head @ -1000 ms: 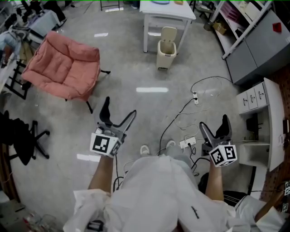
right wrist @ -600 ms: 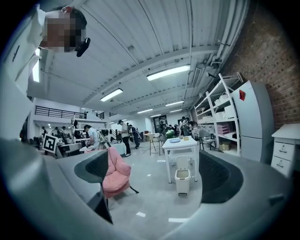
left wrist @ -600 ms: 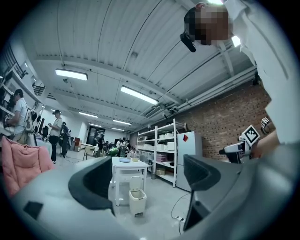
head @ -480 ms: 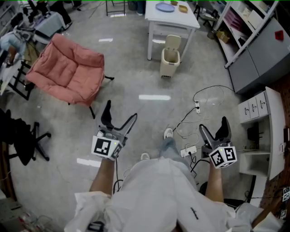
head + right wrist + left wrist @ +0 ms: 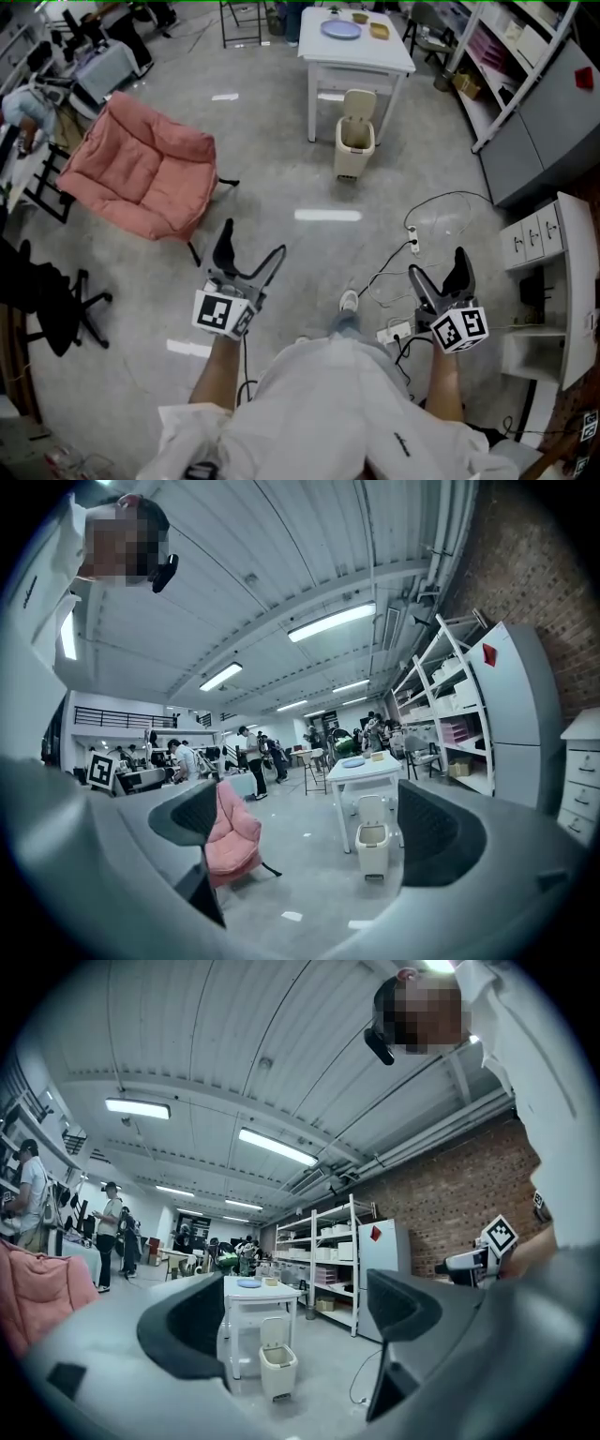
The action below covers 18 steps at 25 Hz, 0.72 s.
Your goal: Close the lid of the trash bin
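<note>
The person in a white shirt holds both tools low in front of the body, above the grey concrete floor [image 5: 309, 244]. The left claw [image 5: 251, 231] is wide open and nothing stands between its jaws. The right claw [image 5: 437, 264] is wide open and empty too. Near the right claw, a white power strip [image 5: 392, 330] and thin cables [image 5: 394, 225] lie on the floor. Further to the left stands a pink cushioned folding chair [image 5: 141, 169]. The beige plastic trash bin [image 5: 353, 142] stands on the floor well apart from both claws, just beside a leg of the white tabletop [image 5: 361, 54]. Its lid [image 5: 360, 101] stands upright, so the bin is open. A blue plate [image 5: 340, 29] lies on the tabletop.
</note>
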### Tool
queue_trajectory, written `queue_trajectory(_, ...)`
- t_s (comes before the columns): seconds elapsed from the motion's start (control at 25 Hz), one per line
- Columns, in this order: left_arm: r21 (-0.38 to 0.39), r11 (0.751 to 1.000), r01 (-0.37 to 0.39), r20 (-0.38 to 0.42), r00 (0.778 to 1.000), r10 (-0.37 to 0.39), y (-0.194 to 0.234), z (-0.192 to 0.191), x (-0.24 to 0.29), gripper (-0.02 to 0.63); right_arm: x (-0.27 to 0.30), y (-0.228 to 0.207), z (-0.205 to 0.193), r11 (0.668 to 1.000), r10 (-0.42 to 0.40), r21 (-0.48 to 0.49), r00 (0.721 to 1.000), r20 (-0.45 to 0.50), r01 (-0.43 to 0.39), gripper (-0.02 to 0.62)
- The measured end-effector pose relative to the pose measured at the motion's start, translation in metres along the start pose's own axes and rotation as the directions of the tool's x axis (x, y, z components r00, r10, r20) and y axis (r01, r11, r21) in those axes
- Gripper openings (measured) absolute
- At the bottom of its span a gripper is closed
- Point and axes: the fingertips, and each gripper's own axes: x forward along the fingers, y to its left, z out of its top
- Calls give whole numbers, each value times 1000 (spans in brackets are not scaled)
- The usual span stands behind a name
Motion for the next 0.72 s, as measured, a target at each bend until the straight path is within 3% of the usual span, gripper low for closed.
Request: queue_trajectory(0.72, 28, 999, 30, -41, 999, -29, -32, -6, 183, 454, 96, -135, 30, 997, 49, 59, 999, -12, -48, 588)
